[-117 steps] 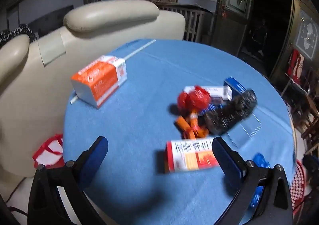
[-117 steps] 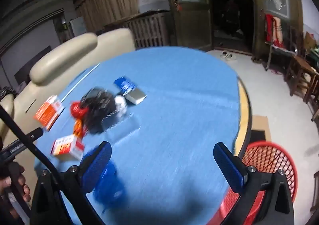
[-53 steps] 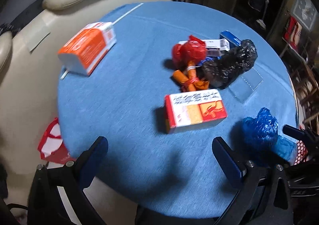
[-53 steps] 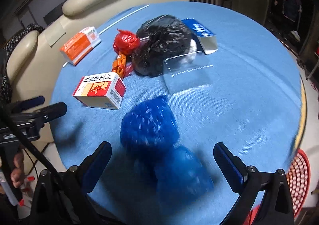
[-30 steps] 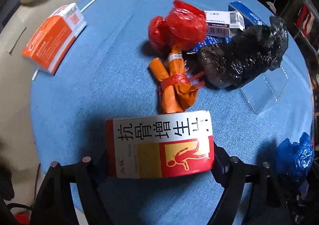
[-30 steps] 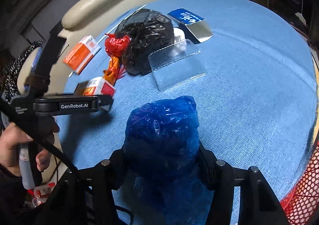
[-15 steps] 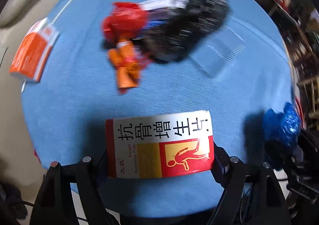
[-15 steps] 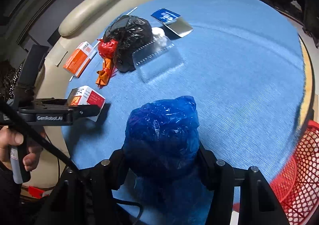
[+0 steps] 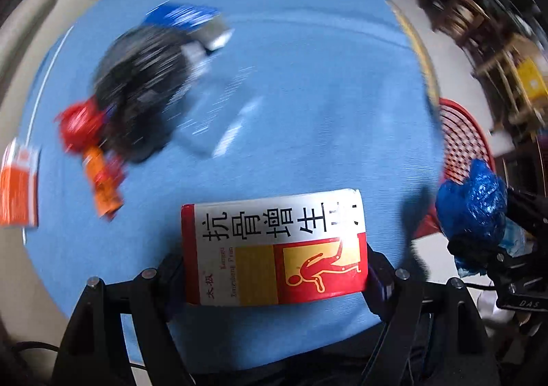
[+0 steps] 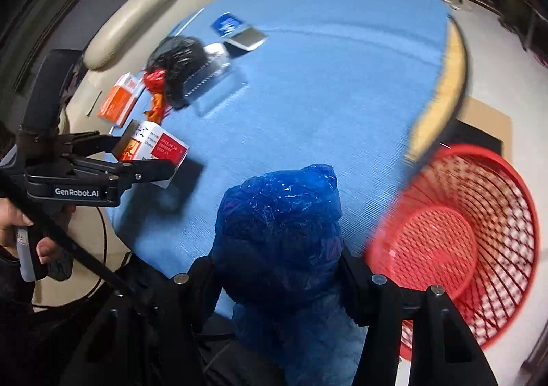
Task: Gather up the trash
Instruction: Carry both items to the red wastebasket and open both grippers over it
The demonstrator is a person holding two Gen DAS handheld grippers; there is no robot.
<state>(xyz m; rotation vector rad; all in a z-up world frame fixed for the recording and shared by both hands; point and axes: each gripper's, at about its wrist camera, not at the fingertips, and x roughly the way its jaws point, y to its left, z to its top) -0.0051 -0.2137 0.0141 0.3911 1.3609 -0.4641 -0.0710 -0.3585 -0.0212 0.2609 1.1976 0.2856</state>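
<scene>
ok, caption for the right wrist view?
Right gripper carries a blue plastic bag past the table edge toward the red mesh basket.

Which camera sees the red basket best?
The right wrist view. There the red basket shows nearly whole on the floor beside the blue table, so you can see its open mesh and round bottom. The left wrist view catches only a blurred slice of it past the table's edge, partly behind the blue bag.

Home living/dining rm — round table w/ blue cloth (image 10: 325,84), cream padded sofa (image 10: 137,5) beside it, wooden chairs (image 9: 479,19) on tiled floor, red mesh basket (image 10: 479,232).
</scene>
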